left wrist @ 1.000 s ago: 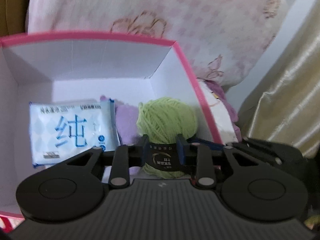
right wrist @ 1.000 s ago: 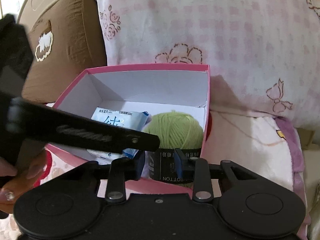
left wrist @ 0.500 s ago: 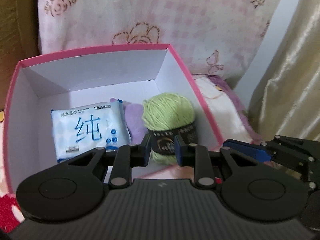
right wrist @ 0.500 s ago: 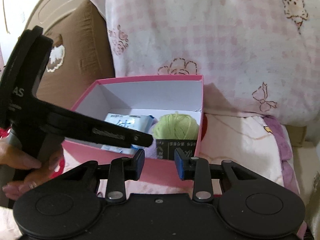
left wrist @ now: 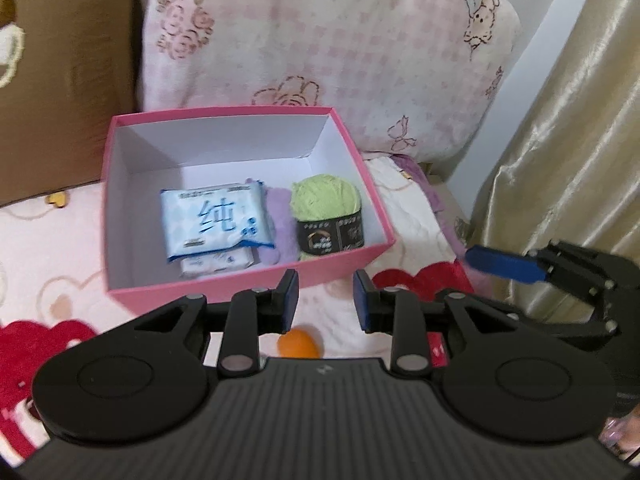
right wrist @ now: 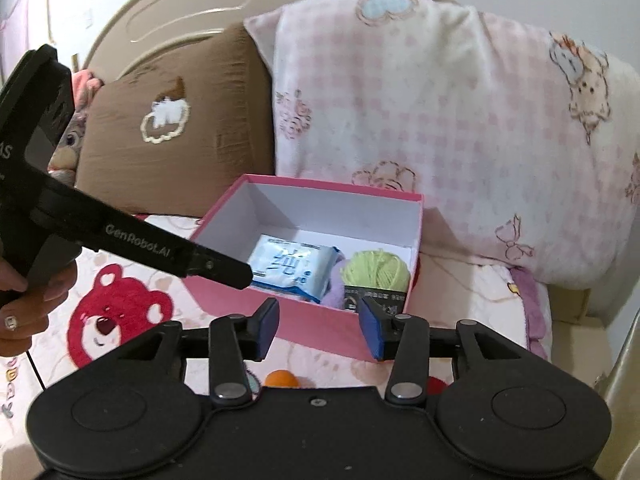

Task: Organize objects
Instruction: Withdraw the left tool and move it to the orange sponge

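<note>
The left gripper (left wrist: 325, 300) is seen with its jaws opening, a modest gap between the blue pads (left wrist: 291, 298), and nothing is held between them. The right gripper (right wrist: 318, 326) is likewise caught with its jaws opening, somewhat wider, and nothing is gripped there either. Both are held above the bedding, short of the near wall of the pink box (left wrist: 248, 284).

Just below and behind each pair of fingertips an orange ball (left wrist: 298, 343) is seen on the bedspread (left wrist: 48, 256), outside the box and apart from it. In the right wrist view the same ball (right wrist: 282, 379) is partly hidden by the gripper body.

Inside the box, a green yarn ball (left wrist: 326, 204) with a black label is set against the right wall. A purple cloth (left wrist: 278, 224) is tucked beside it, and a blue tissue pack (left wrist: 214, 220) is laid over a second pack to the left. The left part of the box floor is bare.

In the right wrist view the left gripper's body is seen crossing in from the left, held by a hand (right wrist: 24, 304). Behind the box a pink pillow (right wrist: 440, 140) and a brown cushion (right wrist: 172, 128) are propped against the headboard (right wrist: 160, 4). A gold curtain (left wrist: 580, 140) is hung at the right.
</note>
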The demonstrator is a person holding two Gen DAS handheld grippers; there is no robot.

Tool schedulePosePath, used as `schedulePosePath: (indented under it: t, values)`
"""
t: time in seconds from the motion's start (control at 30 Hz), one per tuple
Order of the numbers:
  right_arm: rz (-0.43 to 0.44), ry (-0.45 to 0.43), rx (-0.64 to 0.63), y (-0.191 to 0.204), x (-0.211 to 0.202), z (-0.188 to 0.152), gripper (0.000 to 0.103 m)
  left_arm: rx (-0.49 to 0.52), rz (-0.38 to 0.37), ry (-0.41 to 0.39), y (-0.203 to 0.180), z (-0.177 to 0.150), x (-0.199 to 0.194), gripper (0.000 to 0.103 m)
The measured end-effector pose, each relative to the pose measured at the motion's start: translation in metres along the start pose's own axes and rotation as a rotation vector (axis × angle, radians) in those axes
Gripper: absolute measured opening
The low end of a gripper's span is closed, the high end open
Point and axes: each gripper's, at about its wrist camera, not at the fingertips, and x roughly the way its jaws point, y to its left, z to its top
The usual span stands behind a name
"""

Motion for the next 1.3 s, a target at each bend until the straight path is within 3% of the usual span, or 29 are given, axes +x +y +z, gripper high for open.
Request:
schedulePosePath:
  t: [0.23, 0.4, 0.5, 0.7, 1.0, 1.17, 1.3]
  values:
    - [0.049, -0.035, -0.095, 0.029, -0.040, 0.000, 0.049, 0.026, 0.046, 0.051, -0.003, -0.025, -0.035, 0.041]
    - [0.068, -0.028, -0.109, 0.041, -0.052, -0.009, 0.064, 0.036, 0.055, 0.089, -0.006, -0.049, -0.045, 0.047]
    - [0.071, -0.007, -0.110, 0.045, -0.053, -0.016, 0.064, 0.026, 0.054, 0.114, -0.003, -0.063, -0.047, 0.050]
    - [0.075, 0.033, -0.116, 0.050, -0.049, -0.033, 0.074, -0.014, 0.062, 0.132, 0.008, -0.086, -0.051, 0.063]
    - [0.087, 0.093, -0.086, 0.055, -0.029, -0.057, 0.078, -0.024, 0.078, 0.158, 0.018, -0.102, -0.041, 0.079]
    - [0.073, 0.090, -0.098, 0.061, -0.014, -0.073, 0.092, -0.044, 0.052, 0.174, 0.024, -0.109, -0.028, 0.090]
    - [0.060, 0.090, -0.109, 0.061, 0.000, -0.086, 0.092, -0.058, 0.043, 0.168, 0.026, -0.110, -0.017, 0.093]
